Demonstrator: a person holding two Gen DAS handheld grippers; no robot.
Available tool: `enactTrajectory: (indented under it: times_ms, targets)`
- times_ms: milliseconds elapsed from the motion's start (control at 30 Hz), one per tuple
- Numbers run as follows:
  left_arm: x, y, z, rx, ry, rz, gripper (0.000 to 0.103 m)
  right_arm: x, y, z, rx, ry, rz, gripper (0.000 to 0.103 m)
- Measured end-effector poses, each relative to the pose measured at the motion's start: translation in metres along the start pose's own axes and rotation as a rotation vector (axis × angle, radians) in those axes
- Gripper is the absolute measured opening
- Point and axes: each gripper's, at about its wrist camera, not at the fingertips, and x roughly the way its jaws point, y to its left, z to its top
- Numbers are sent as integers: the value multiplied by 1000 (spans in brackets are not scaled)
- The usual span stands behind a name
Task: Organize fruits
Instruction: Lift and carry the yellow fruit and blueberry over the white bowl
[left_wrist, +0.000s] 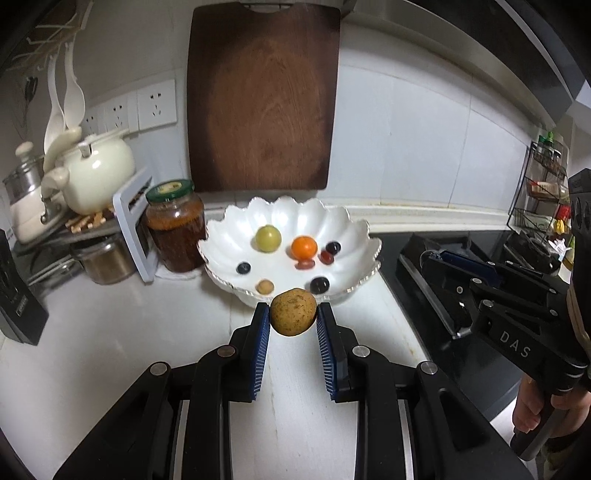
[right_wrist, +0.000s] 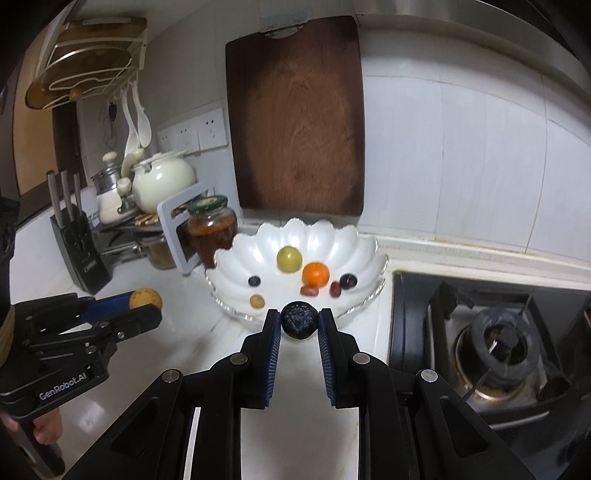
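A white scalloped bowl (left_wrist: 354, 225) (right_wrist: 347, 236) stands on the white counter below a wooden cutting board. It holds a green fruit (left_wrist: 267, 238), an orange (left_wrist: 304, 247), dark berries, red dates and a small tan fruit (left_wrist: 265, 286). My left gripper (left_wrist: 293, 314) is shut on a speckled yellow-brown fruit (left_wrist: 293, 311), just in front of the bowl's near rim; that fruit also shows in the right wrist view (right_wrist: 146, 298). My right gripper (right_wrist: 298, 315) is shut on a dark wrinkled fruit (right_wrist: 299, 319), also at the bowl's near rim.
A jar with a green lid (left_wrist: 176, 225) and a white rack with pots stand left of the bowl. A knife block (right_wrist: 79, 243) is at far left. A gas stove (right_wrist: 495, 339) lies to the right. The cutting board (left_wrist: 262, 96) leans on the wall.
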Motion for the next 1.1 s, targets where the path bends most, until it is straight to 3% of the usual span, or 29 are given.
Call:
enactTrajectory:
  times_ms: [633,1100]
  targets:
    - [29,3,53,-7,-60,47,26,39,-16,47,34,-13,-24,22]
    - [79,15,83,-18,3,43,26,95,-28,74,13,53,-59,22]
